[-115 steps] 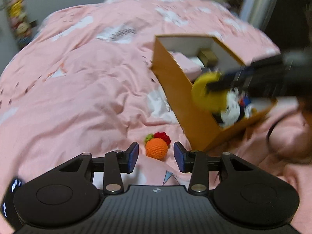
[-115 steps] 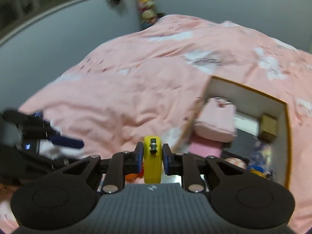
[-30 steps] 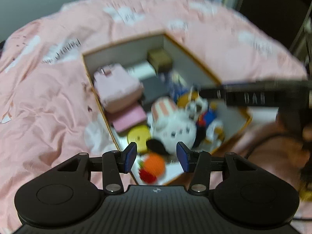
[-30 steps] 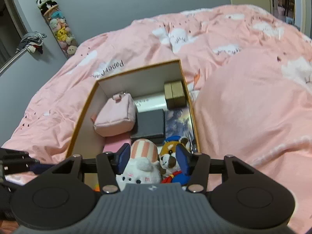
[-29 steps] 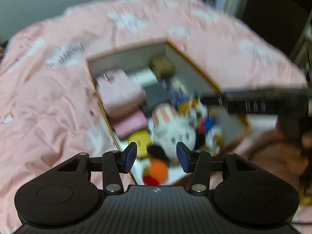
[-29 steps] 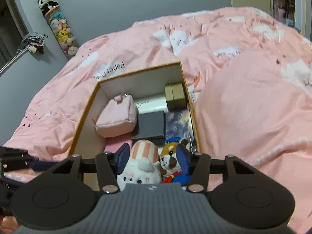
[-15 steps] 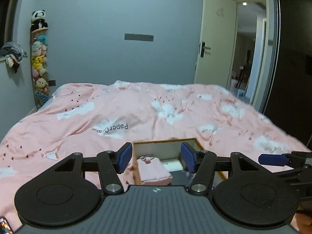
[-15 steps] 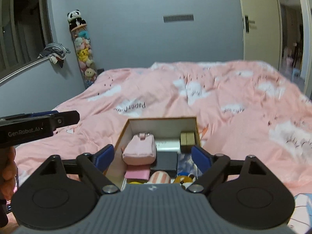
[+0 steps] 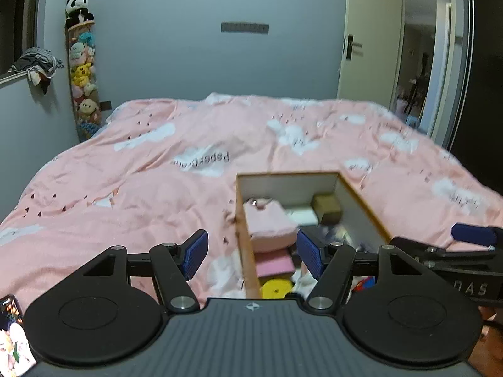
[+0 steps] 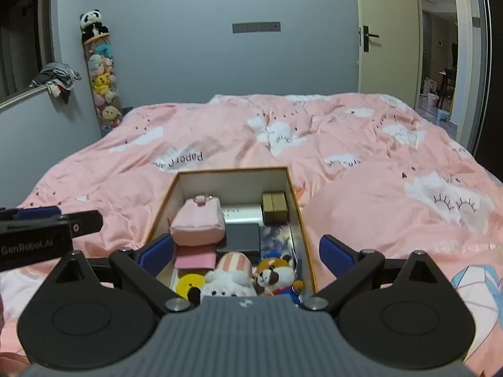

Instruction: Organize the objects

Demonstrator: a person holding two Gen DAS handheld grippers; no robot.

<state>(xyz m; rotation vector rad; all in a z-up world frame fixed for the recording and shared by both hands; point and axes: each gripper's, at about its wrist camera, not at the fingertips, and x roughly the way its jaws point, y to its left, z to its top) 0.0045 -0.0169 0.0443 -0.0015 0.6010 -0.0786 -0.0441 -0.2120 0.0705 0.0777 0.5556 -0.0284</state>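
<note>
1. Pink bed [image 10: 361, 163] carries an open box [image 10: 300, 216] packed with a pouch [image 10: 198, 223], plush toys [image 10: 248, 275] and what looks like a yellow disc [image 10: 188, 282].
2. Left hand-held gripper [image 9: 250, 253] and right hand-held gripper [image 10: 248, 253] hover spread, empty, near the box.

The orange box [image 10: 301, 220] is open on top, but its floor is crowded: pink pouch [image 10: 198, 221], grey case [image 10: 242, 237], brown block [image 10: 275, 208], yellow disc [image 10: 188, 283] and plush toys [image 10: 231, 278]. Bare pink bedspread [image 10: 393, 207] surrounds the box, wrinkled and humped on its right.
</note>
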